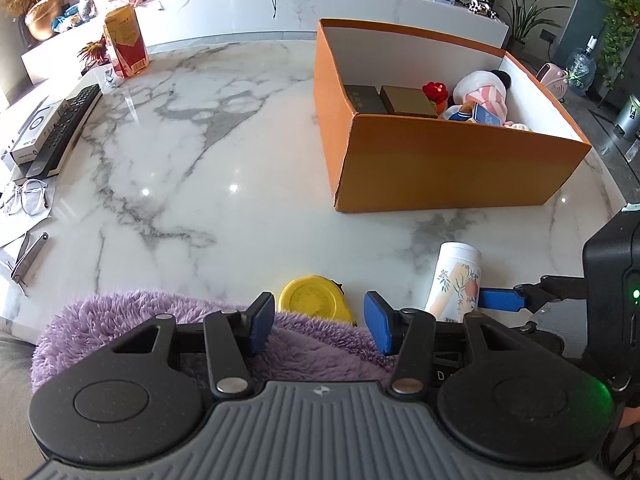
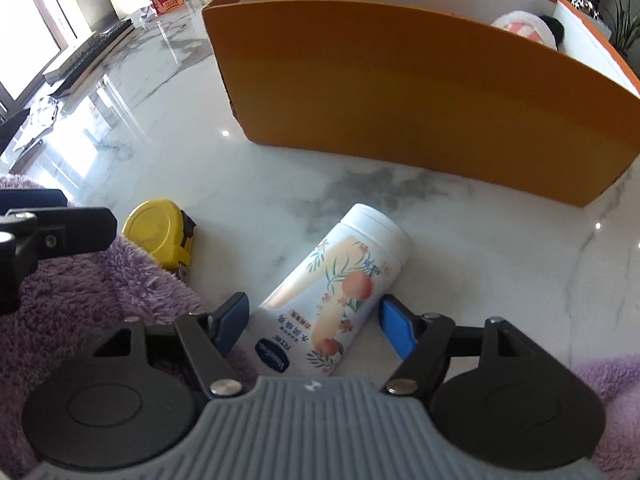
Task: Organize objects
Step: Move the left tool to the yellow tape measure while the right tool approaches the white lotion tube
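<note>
Here the right gripper [image 2: 310, 330] straddles a lying lotion bottle [image 2: 336, 296], jaws apart, not yet pinching; next, close and lift it into the orange box [image 2: 420, 100]. Left gripper [image 1: 320, 322] hovers empty.

yellow tape measure [image 1: 310, 298]: partly under purple fleece [image 1: 120, 316] | lotion bottle [image 1: 456, 280]: base hidden

The white floral bottle [image 2: 334, 296] carries a blue oval "Vaseline" logo.

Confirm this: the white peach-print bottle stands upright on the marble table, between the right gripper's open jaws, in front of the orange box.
Not upright: the right wrist view shows the bottle lying on its side on the marble table, between the right gripper's open jaws, before the orange box.
</note>
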The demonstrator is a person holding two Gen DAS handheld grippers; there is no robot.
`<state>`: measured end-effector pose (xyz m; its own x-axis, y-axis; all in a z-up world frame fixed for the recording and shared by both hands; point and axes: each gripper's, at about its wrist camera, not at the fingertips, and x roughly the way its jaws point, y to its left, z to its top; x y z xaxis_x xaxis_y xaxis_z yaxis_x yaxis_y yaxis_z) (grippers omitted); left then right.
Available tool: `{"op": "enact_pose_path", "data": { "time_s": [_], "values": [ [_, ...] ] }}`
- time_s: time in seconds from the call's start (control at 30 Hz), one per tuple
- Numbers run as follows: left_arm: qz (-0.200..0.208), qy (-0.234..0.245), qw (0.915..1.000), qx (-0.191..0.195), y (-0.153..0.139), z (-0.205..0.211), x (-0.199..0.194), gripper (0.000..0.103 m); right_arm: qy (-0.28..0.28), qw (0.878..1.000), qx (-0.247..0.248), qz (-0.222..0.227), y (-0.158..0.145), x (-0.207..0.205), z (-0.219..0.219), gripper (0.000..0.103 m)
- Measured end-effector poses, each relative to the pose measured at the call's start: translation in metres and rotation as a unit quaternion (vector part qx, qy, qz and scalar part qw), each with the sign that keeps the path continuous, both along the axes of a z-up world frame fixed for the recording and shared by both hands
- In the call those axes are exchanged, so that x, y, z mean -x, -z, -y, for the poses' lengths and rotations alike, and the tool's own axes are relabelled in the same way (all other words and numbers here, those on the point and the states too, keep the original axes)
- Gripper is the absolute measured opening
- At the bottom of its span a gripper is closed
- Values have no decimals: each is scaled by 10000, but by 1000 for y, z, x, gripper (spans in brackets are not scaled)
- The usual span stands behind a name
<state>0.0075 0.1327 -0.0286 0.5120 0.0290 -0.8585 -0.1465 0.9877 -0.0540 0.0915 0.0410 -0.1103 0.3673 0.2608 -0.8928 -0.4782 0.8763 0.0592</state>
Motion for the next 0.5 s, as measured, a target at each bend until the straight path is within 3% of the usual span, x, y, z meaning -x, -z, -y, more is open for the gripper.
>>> {"op": "enact_pose_path", "data": {
  "time_s": [0.07,0.3,0.5],
  "values": [
    [-4,1,10000,4,0,-1,0,58,-10,9999,101,117,0,0,-2,66],
    [-97,49,9999,61,4,-3,-5,58,228,9997,57,80,-3,-9,14,56],
    [-444,249,9987,36,20,3,-21,69,640,9974,259,219,-6,-25,46,52]
  ]
}}
